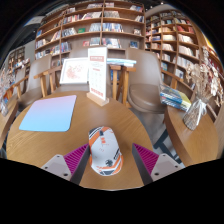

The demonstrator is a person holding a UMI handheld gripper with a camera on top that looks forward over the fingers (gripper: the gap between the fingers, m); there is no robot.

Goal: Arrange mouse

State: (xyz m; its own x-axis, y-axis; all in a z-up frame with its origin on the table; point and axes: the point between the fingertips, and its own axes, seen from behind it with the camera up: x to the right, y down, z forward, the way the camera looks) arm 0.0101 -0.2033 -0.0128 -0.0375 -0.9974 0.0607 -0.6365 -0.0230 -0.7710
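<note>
Around you the bookshelves (pixel 95 25) fill the far wall. On the round wooden tabletop (pixel 140 115), the pale blue mouse pad (pixel 48 112) lies far left, well apart from the mouse (pixel 104 150). Your claw (pixel 109 160) stands wide, the mouse between its pads with gaps either side. Close off-centre and its curved shell may squirt out or twist; swing carelessly and you could knock the upright sign (pixel 97 78).

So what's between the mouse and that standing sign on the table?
In the gripper view, only bare wooden table lies between the mouse and the standing sign. The mouse sits between the open gripper's fingers.
</note>
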